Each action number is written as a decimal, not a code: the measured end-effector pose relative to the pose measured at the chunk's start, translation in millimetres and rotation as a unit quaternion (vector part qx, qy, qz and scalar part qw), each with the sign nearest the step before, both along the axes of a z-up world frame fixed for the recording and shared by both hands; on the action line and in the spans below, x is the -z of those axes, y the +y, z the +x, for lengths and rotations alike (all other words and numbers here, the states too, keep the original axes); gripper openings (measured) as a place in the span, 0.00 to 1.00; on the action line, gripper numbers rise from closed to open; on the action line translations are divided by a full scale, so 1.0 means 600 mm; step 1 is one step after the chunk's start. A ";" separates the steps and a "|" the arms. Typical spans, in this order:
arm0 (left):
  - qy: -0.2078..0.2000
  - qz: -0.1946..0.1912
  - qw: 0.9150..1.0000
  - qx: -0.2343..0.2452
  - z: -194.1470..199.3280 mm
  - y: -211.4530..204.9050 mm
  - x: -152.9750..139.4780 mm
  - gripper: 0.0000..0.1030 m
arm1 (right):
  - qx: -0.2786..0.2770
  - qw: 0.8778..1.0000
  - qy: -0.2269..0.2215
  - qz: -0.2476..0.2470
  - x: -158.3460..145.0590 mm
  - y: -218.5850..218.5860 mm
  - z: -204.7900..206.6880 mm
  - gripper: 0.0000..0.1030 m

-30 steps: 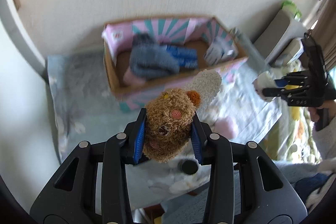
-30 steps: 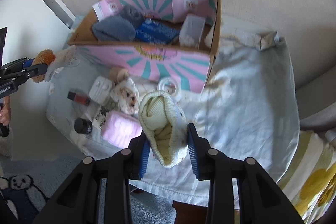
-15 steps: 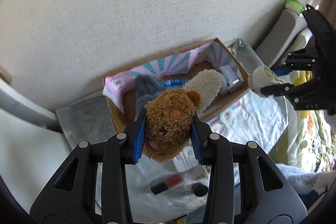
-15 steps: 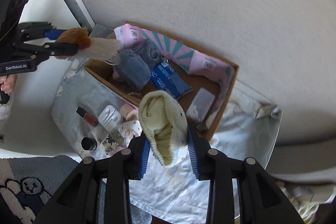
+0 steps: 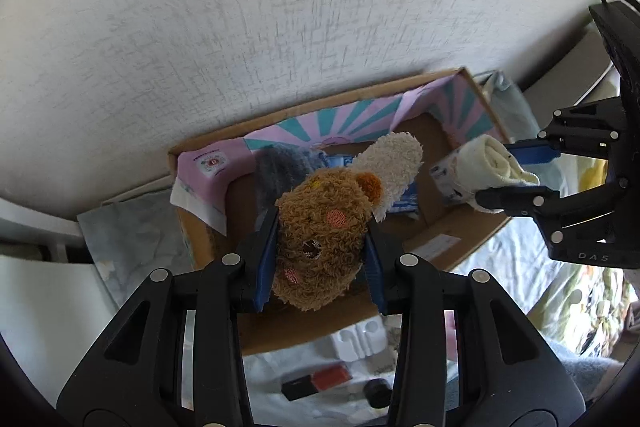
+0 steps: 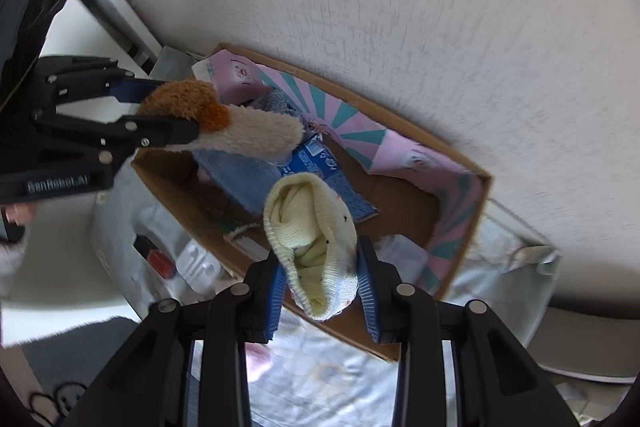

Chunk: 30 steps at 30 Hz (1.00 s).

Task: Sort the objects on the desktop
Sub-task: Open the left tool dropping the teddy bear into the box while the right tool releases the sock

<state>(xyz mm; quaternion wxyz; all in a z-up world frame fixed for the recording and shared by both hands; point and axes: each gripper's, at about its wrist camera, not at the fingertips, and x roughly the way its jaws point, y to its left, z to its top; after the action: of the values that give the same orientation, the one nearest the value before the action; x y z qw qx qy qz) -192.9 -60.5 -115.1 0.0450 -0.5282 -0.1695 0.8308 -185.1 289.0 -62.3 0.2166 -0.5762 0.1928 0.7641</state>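
My left gripper [image 5: 320, 259] is shut on a brown plush bear [image 5: 324, 239] with a cream tail end, held above the left part of the pink-and-teal cardboard box [image 5: 448, 107]. It also shows in the right wrist view [image 6: 224, 123]. My right gripper [image 6: 322, 279] is shut on a rolled cream sock [image 6: 312, 239], held above the box [image 6: 460, 199] toward its right part. The sock also shows in the left wrist view [image 5: 488, 167]. Inside the box lie a grey-blue knit item [image 6: 240, 171] and a blue packet [image 6: 320, 163].
On the pale blue cloth [image 5: 128, 235] in front of the box lie a white earbud case [image 5: 360, 343], a red-and-black tube [image 5: 316, 381] and a small black cap [image 5: 378, 391]. A white textured wall [image 5: 280, 7] stands right behind the box.
Both grippers have moved forward over the box with their loads. The box now sits directly beneath the bear and the sock.
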 end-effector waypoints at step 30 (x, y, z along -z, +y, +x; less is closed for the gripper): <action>-0.044 -0.108 0.992 0.041 -0.037 0.035 0.031 1.00 | 0.051 0.998 -0.017 -0.031 0.051 0.046 -0.018 0.71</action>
<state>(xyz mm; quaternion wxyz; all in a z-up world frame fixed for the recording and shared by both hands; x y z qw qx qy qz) -215.3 -39.2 -133.7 0.0136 -0.5724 -0.0588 0.8178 -195.8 316.9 -93.0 0.2403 -0.5853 0.2414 0.7358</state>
